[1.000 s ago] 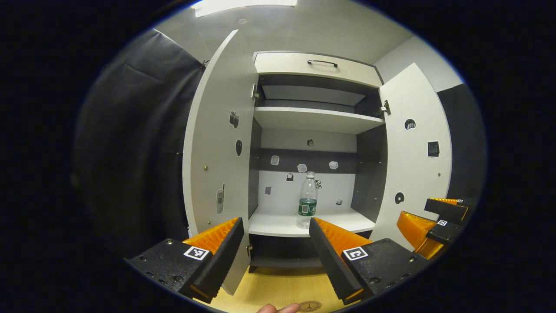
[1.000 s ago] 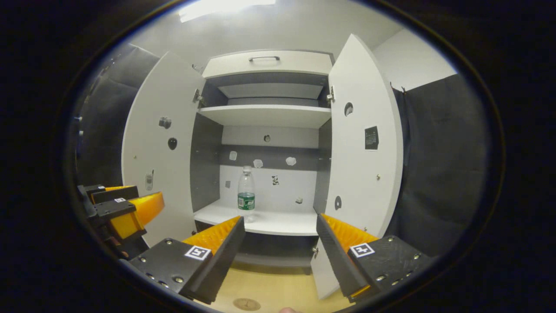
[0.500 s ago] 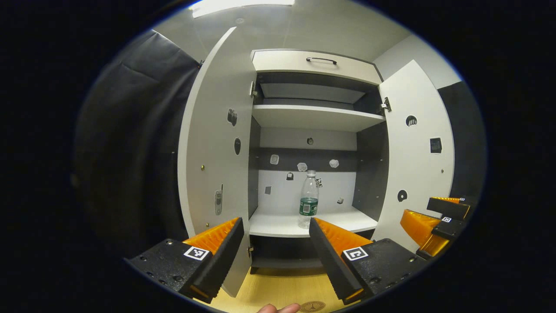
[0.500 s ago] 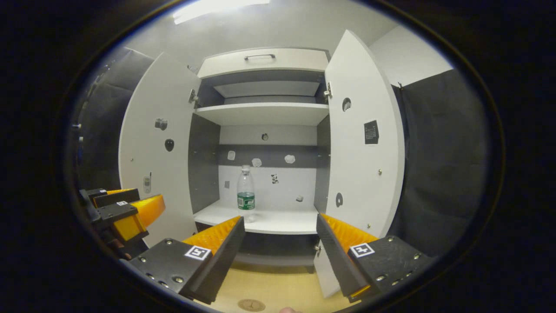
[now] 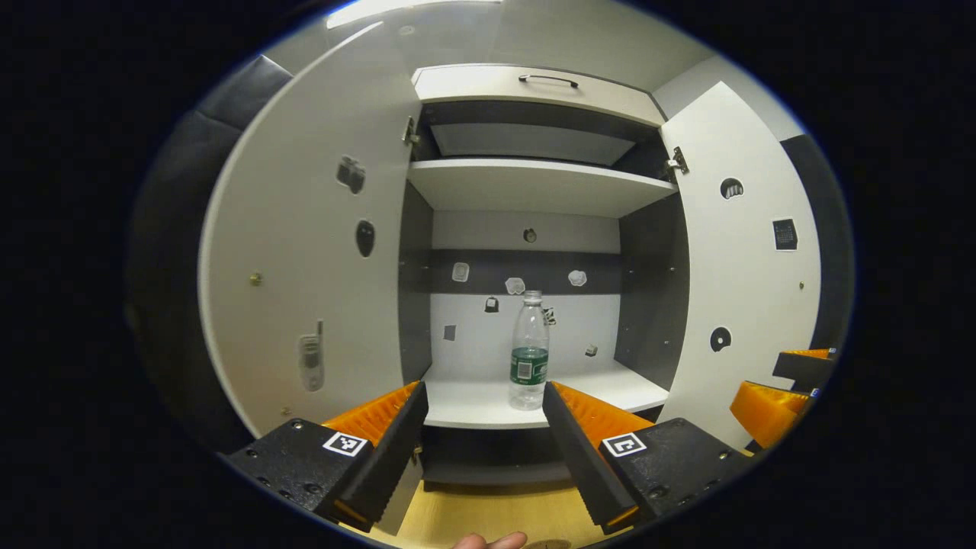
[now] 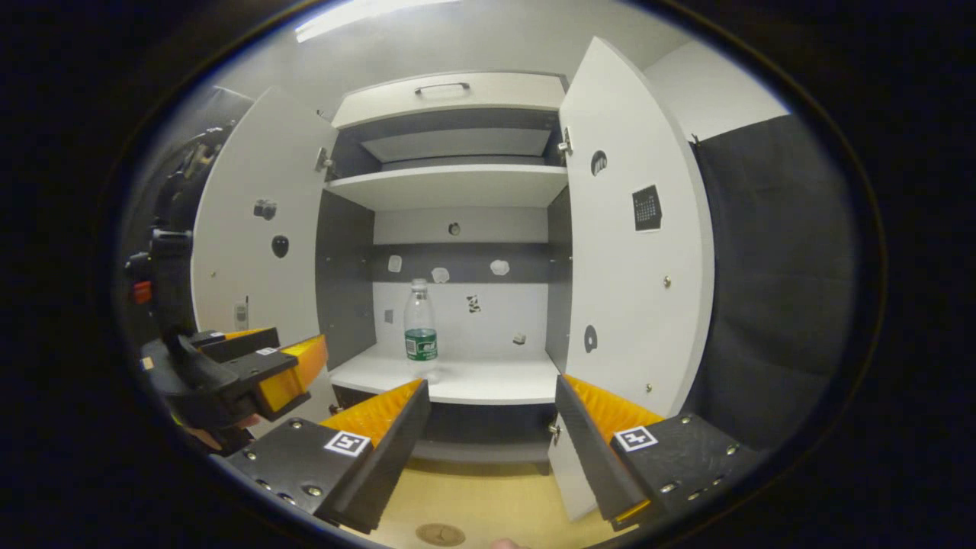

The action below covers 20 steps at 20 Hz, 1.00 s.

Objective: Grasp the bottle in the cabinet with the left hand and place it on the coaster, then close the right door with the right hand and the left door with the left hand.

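Note:
A clear plastic bottle [image 5: 528,351] with a green label stands upright on the cabinet's lower shelf [image 5: 473,400], left of centre in the right gripper view [image 6: 420,329]. My left gripper [image 5: 483,393] is open in front of the shelf, short of the bottle, which shows between its fingers. My right gripper [image 6: 492,389] is open too, lower and farther back. The left door [image 5: 305,252] and right door [image 6: 633,252] both stand wide open. A round coaster [image 6: 436,534] lies on the wooden surface below.
An upper shelf [image 5: 534,187] and a drawer with a dark handle [image 5: 547,78] sit above. Black cloth hangs on both sides. The left gripper [image 6: 282,354] appears at the left of the right gripper view, and the right gripper [image 5: 756,377] at the right of the left gripper view. A fingertip [image 5: 488,541] shows at the bottom.
Both grippers have moved forward toward the cabinet, the left one farther, so the left door looms larger beside it. The bottle has stayed put.

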Available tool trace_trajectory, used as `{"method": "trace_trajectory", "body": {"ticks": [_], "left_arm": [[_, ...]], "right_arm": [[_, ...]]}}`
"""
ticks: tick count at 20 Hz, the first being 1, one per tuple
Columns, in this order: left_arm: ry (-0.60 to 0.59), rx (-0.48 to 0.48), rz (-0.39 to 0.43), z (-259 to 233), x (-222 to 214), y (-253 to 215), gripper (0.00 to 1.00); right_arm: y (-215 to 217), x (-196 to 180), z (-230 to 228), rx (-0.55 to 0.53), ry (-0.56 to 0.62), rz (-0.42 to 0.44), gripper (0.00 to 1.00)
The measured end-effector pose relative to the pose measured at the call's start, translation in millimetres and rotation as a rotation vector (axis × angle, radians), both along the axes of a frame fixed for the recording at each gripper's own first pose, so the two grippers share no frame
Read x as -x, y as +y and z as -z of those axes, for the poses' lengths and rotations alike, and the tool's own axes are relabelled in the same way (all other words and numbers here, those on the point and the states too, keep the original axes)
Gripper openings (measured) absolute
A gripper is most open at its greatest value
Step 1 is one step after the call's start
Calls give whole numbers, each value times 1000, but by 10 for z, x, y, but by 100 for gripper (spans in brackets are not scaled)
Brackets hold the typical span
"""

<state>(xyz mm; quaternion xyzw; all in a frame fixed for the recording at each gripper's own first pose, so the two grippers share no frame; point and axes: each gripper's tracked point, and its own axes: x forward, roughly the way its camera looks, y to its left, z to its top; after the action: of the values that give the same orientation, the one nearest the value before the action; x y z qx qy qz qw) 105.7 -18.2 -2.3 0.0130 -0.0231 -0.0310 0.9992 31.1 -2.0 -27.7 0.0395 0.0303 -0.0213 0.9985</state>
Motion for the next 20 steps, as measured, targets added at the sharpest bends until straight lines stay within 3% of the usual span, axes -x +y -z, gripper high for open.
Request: {"method": "trace_trajectory", "body": {"ticks": [9,20], "left_arm": [[60,30,80,267,-1172,-426,96],[78,31,75,326,-2143,-597,96]], "right_arm": [[-192,-235,189,37,50,55,100],[-330,-365,340,63,108,89,100]]}}
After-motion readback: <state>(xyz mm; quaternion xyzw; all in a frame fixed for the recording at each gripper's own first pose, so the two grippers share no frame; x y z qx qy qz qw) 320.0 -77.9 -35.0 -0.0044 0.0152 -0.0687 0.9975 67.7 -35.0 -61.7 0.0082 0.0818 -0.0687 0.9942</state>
